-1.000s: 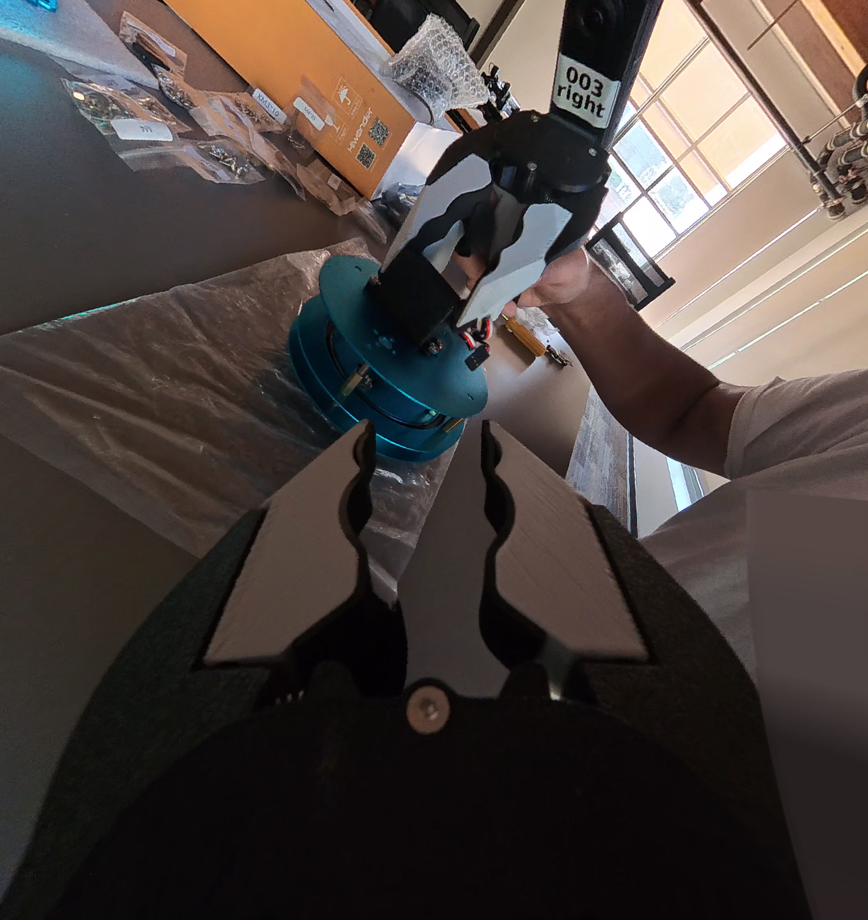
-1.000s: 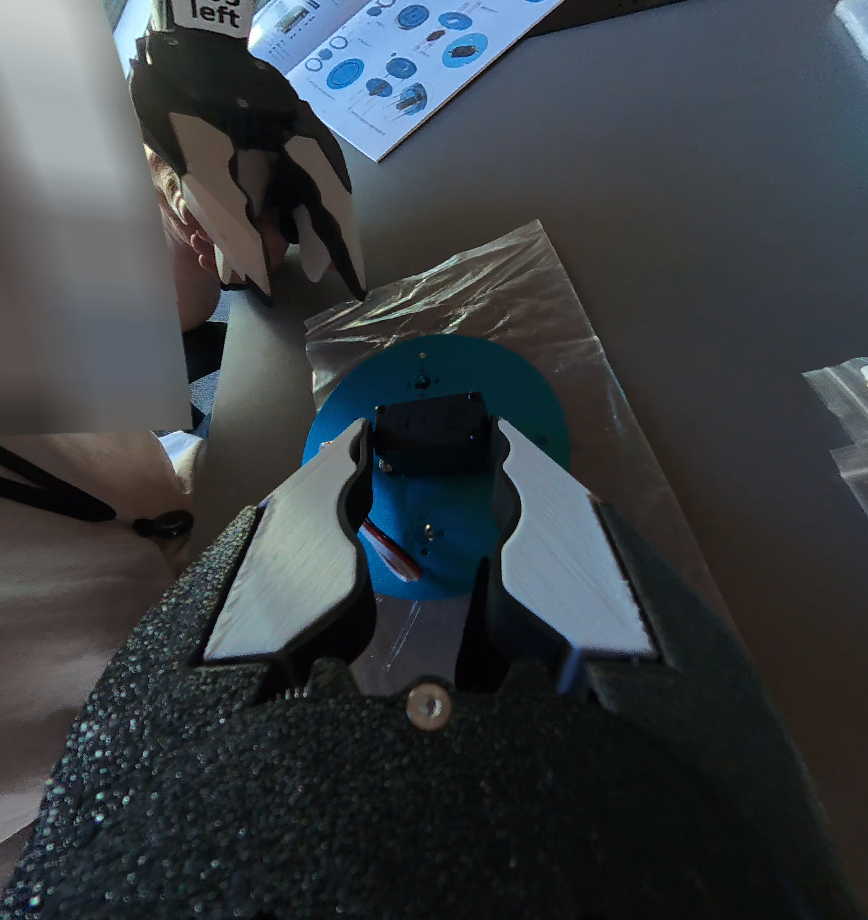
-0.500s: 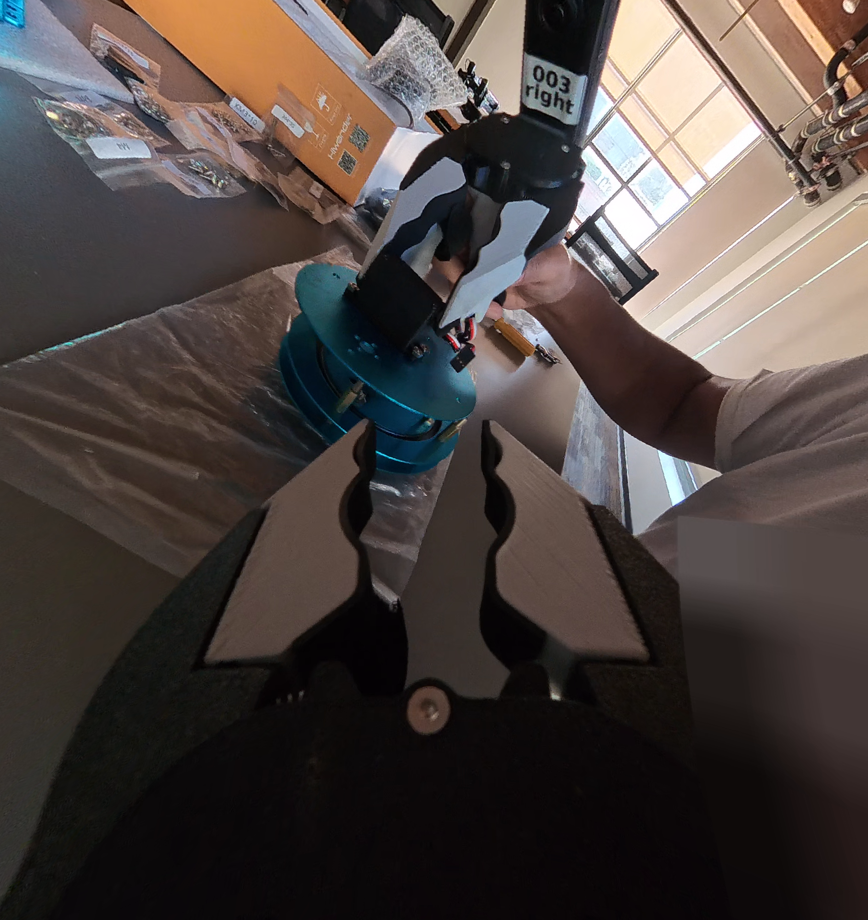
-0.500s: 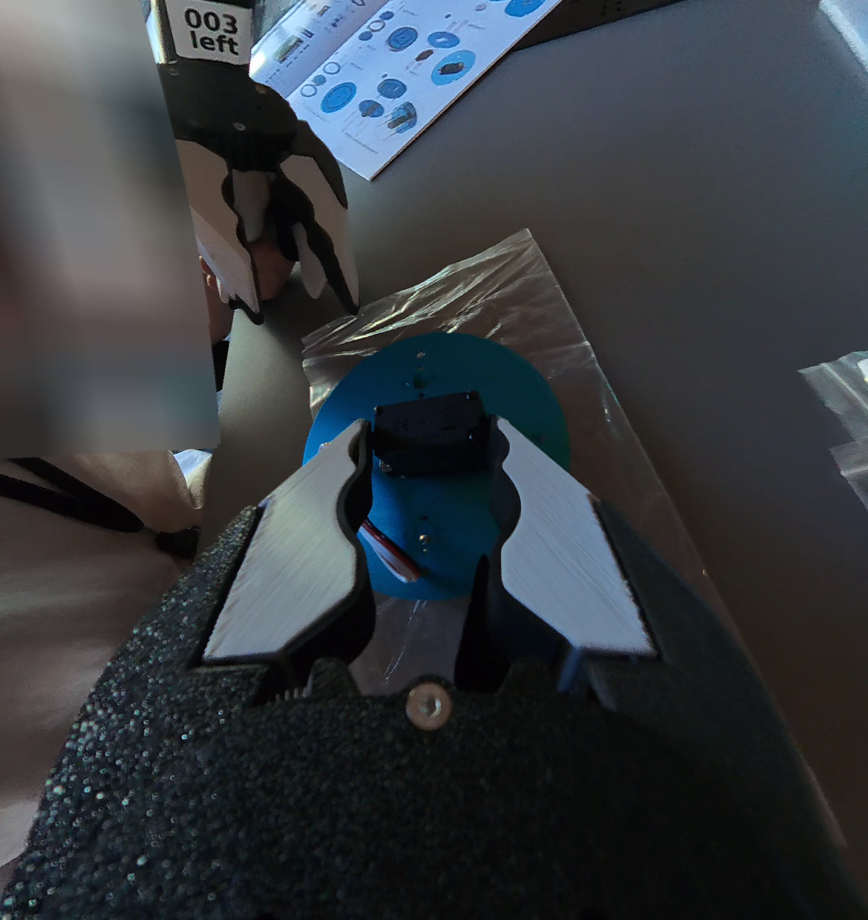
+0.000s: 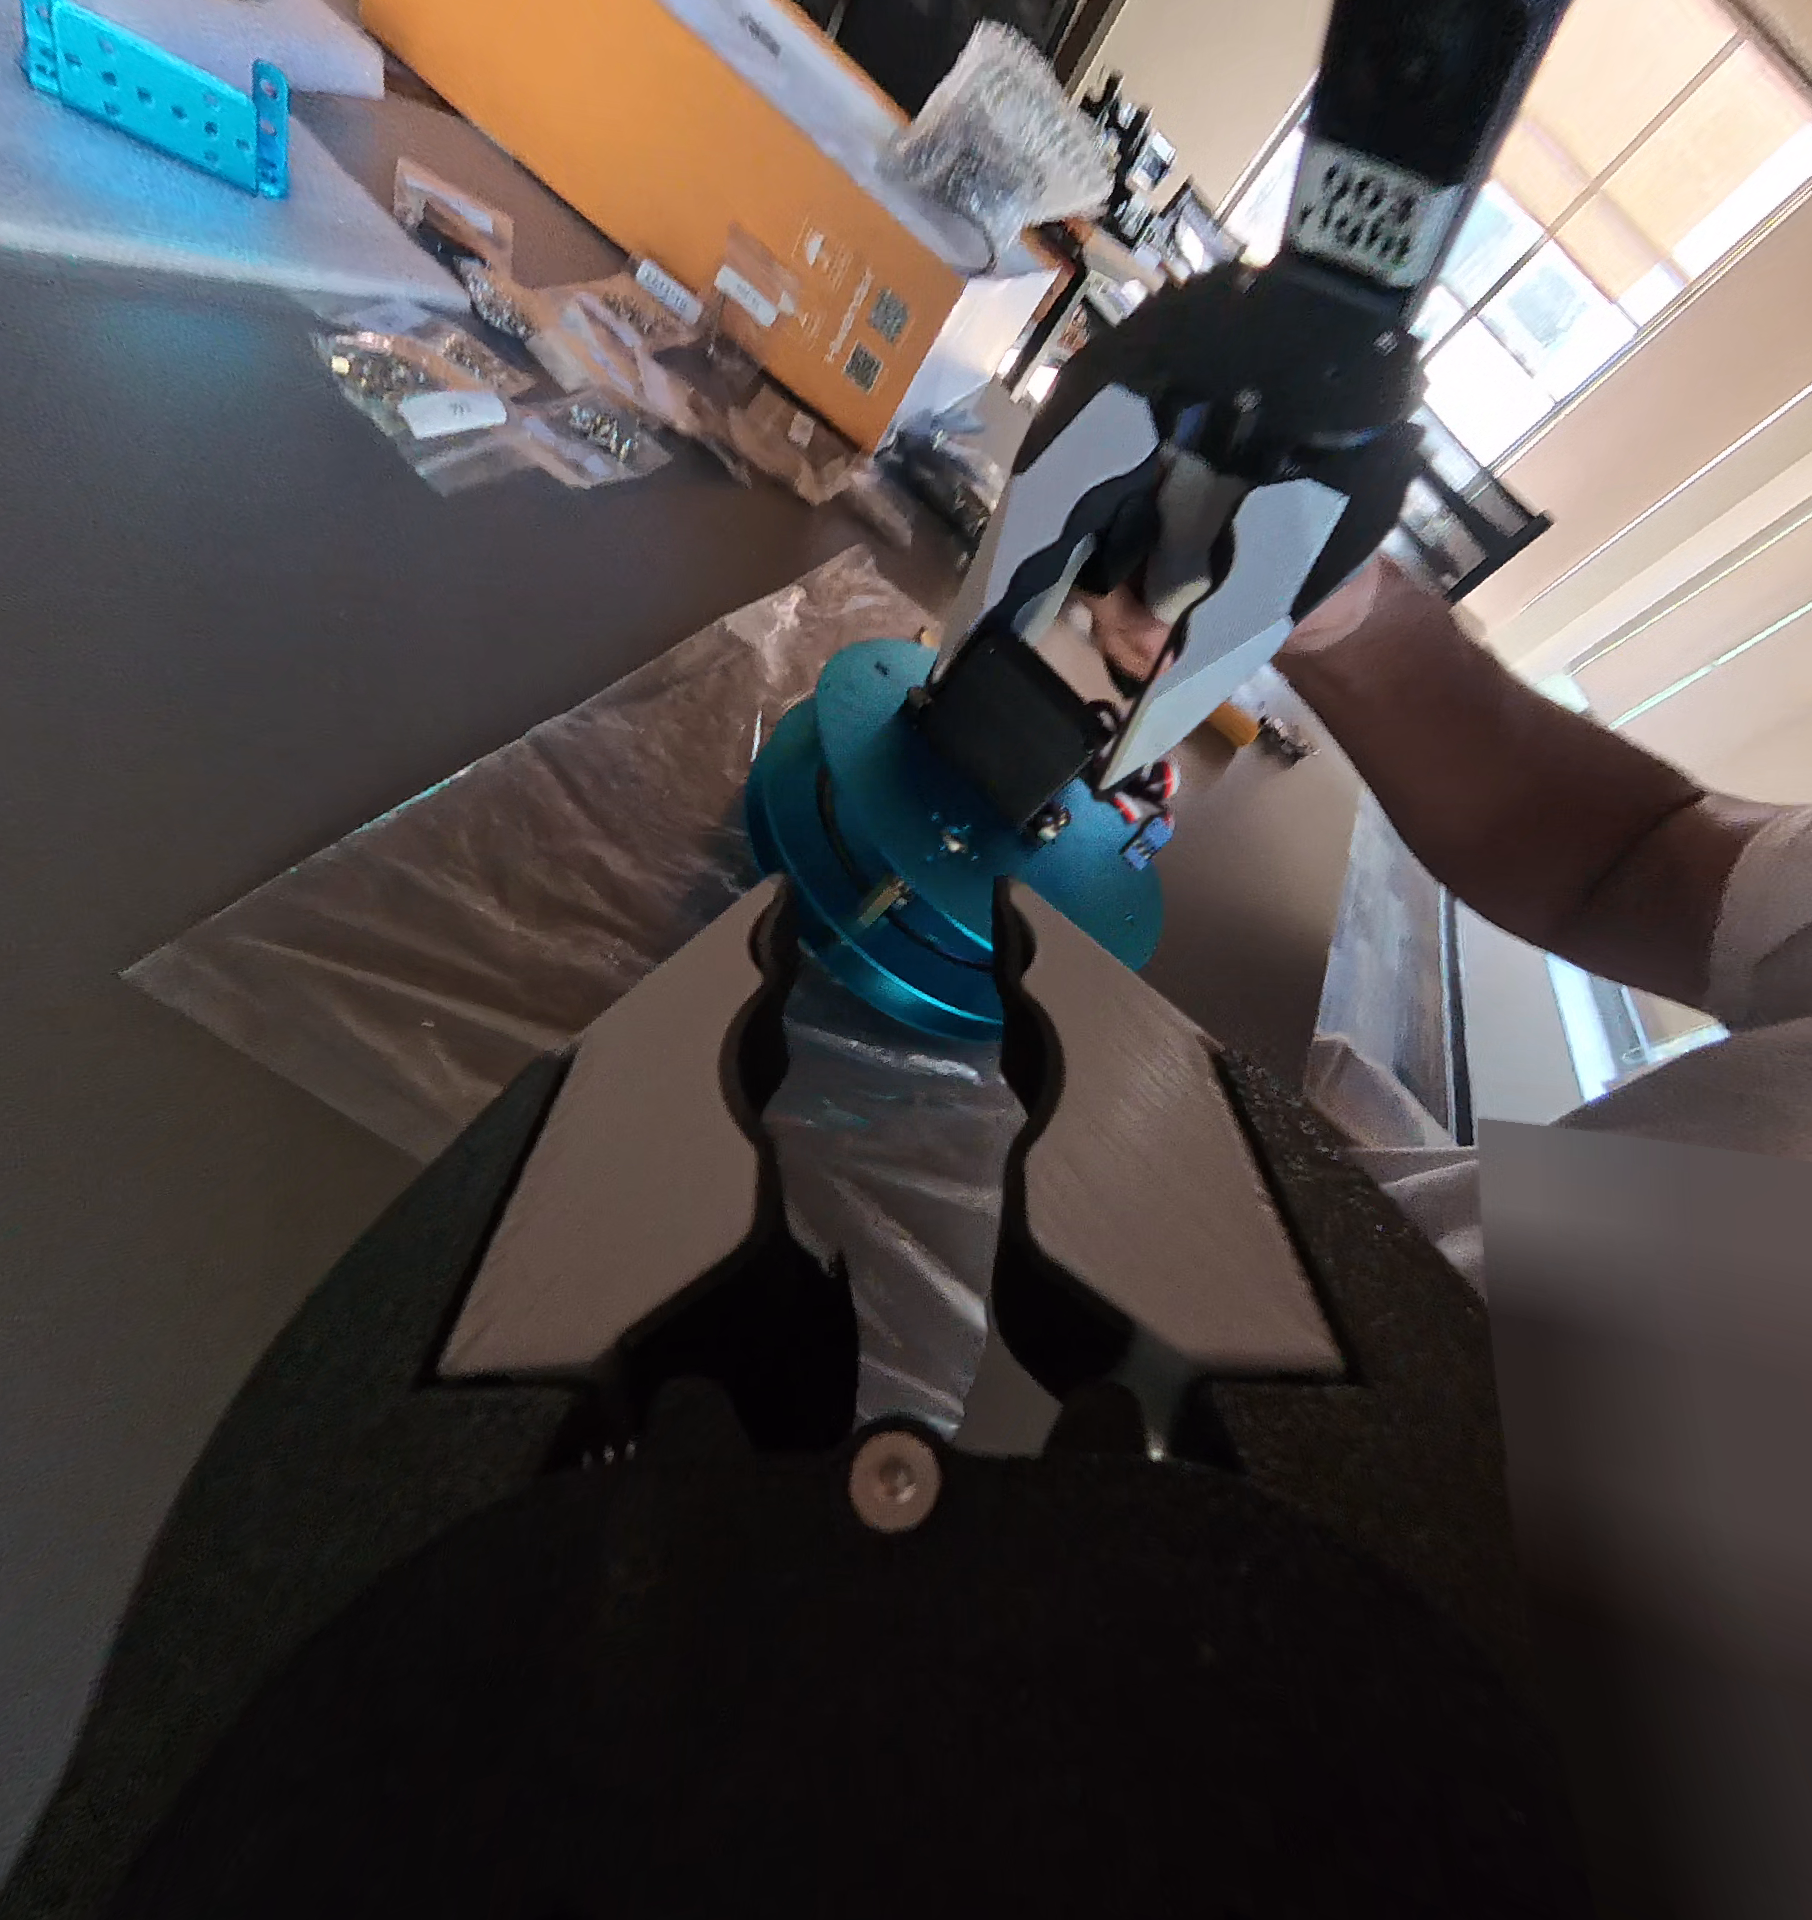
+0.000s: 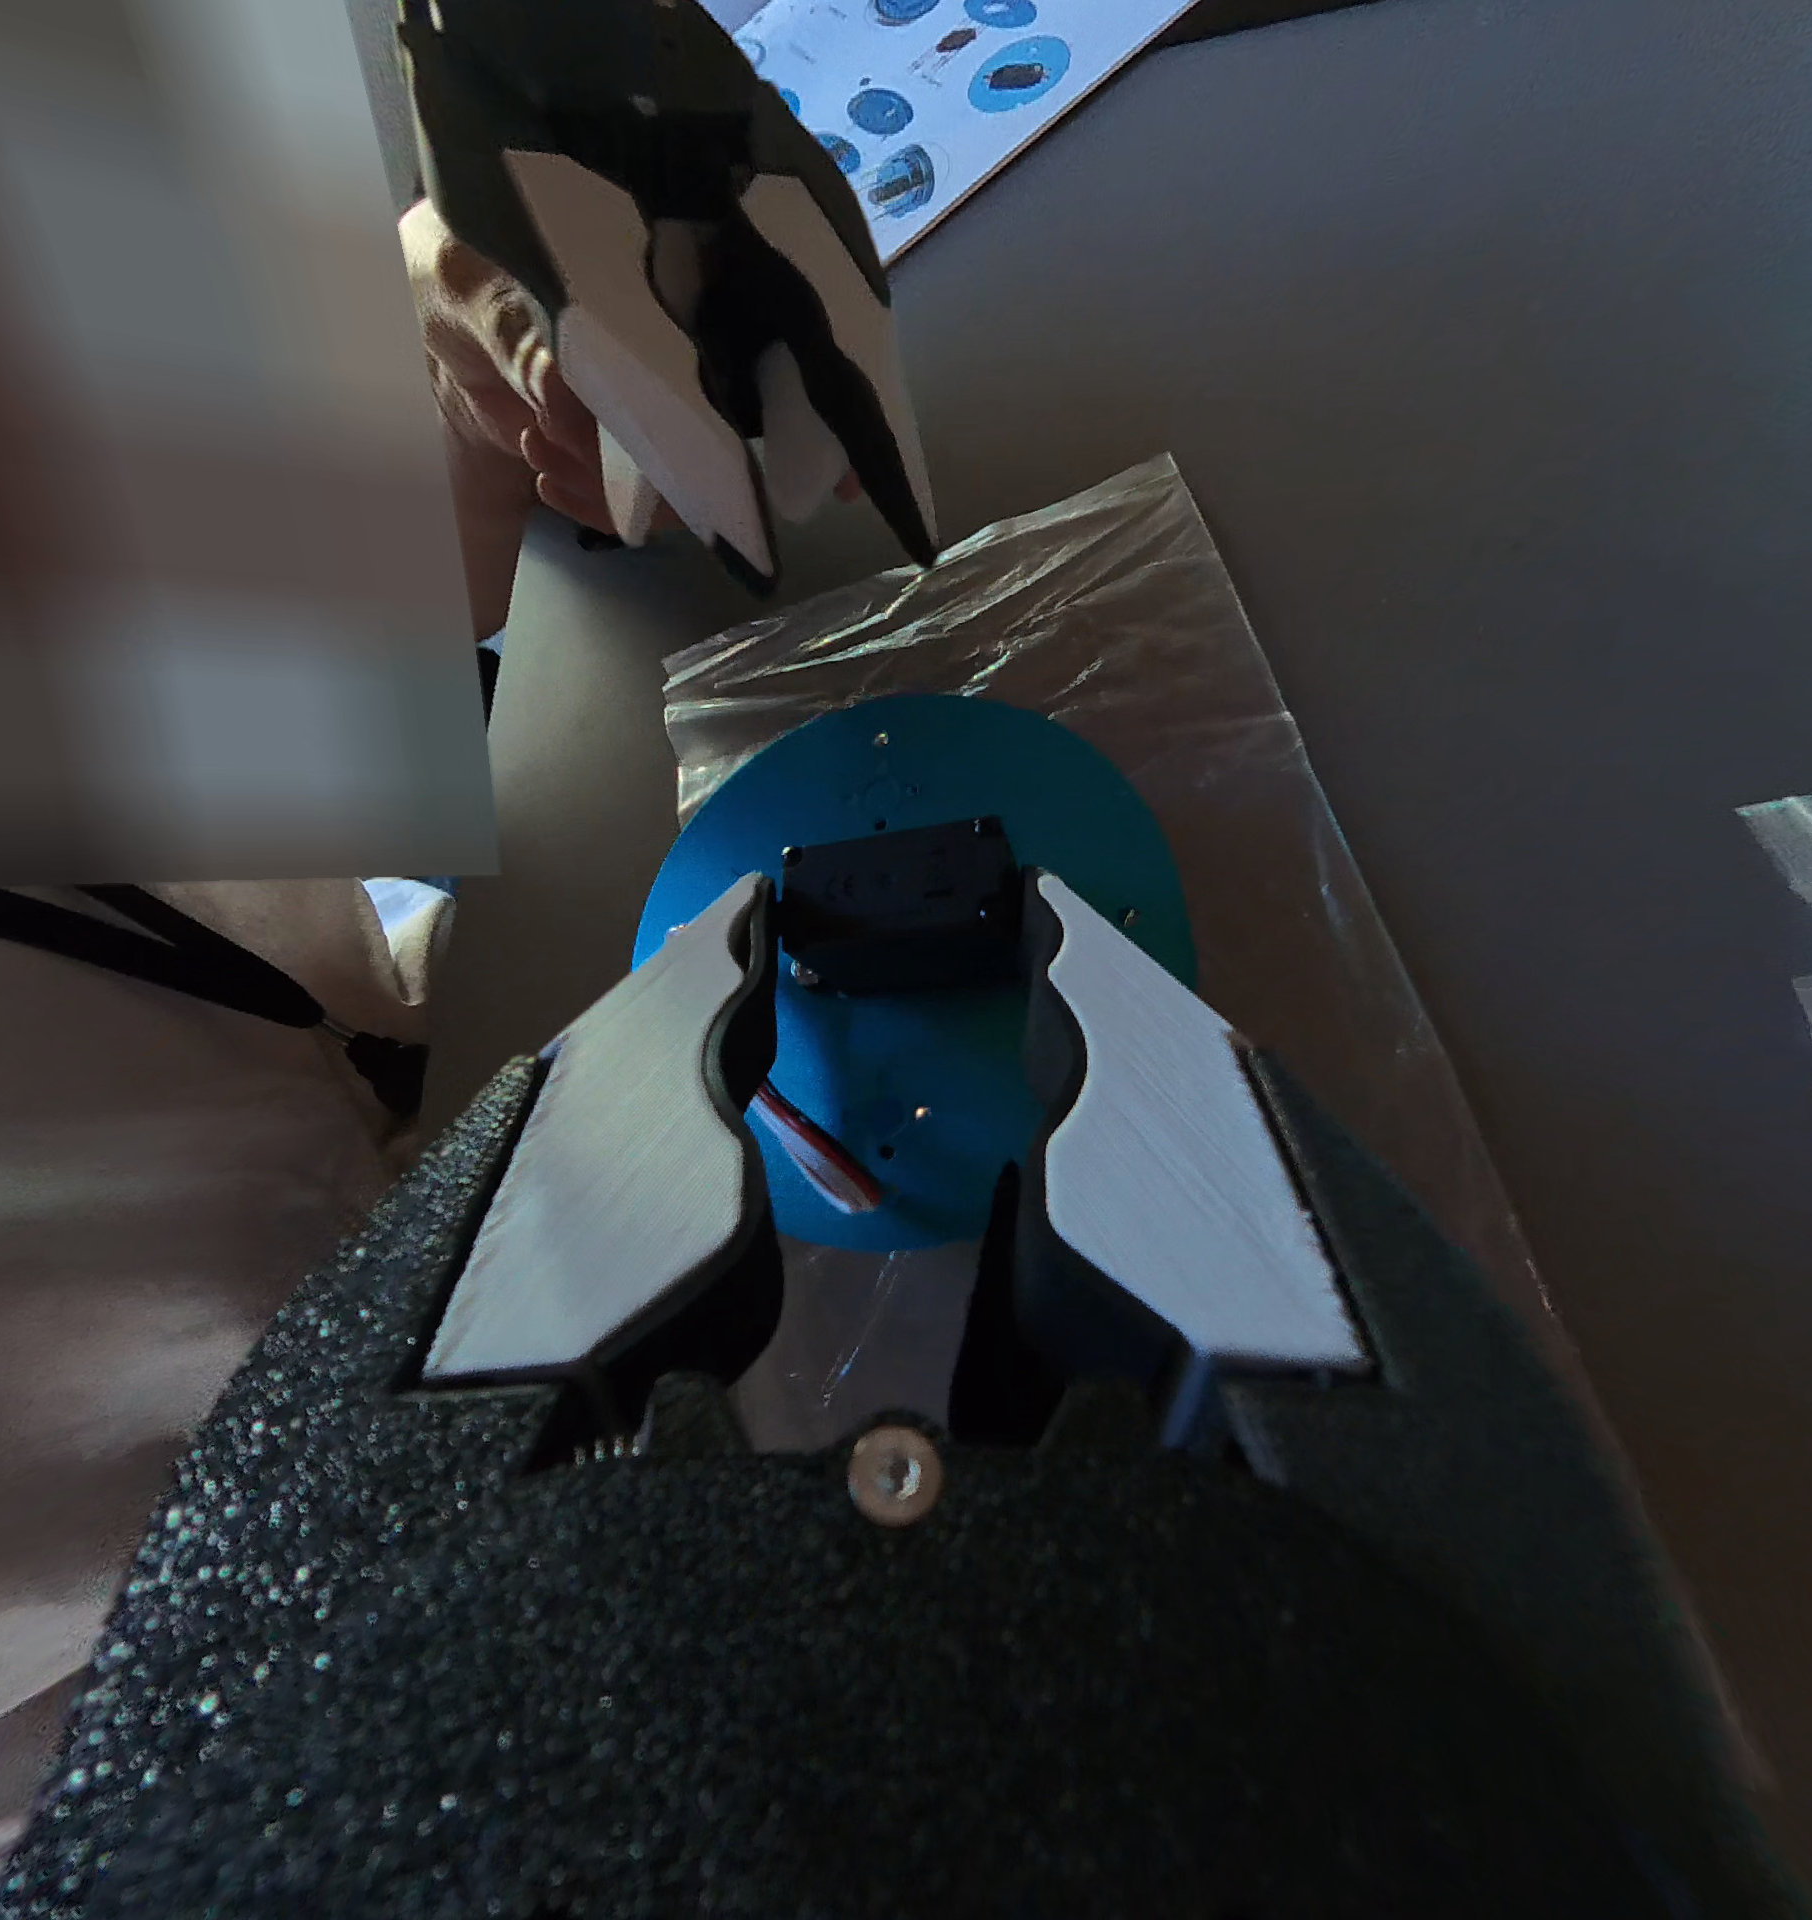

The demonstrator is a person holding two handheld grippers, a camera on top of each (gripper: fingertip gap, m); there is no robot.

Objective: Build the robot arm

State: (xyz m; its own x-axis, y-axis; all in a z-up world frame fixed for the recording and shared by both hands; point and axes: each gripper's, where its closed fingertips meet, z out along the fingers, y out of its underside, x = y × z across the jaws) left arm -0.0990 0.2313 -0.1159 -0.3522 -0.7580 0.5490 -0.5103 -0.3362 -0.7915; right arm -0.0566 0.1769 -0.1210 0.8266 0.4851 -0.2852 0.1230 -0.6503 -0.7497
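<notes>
Blue round metal base sits on a plastic bag on the tabletop. Right gripper pinches its black motor block; left gripper hovers nearby, jaws spread and empty.

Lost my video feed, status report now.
Right gripper shut on black servo block atop blue round base. Left gripper open, empty, near base. Plastic bag underneath.

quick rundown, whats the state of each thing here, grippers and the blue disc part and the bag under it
right gripper: shut on the black servo block
left gripper: open, empty, fingertips close to the disc base
black servo block: mounted upright on the disc base
blue disc base: stacked plates, tilted, on the bag
clear plastic bag: lying flat, wrinkled
instruction sheet: flat on the table
</notes>
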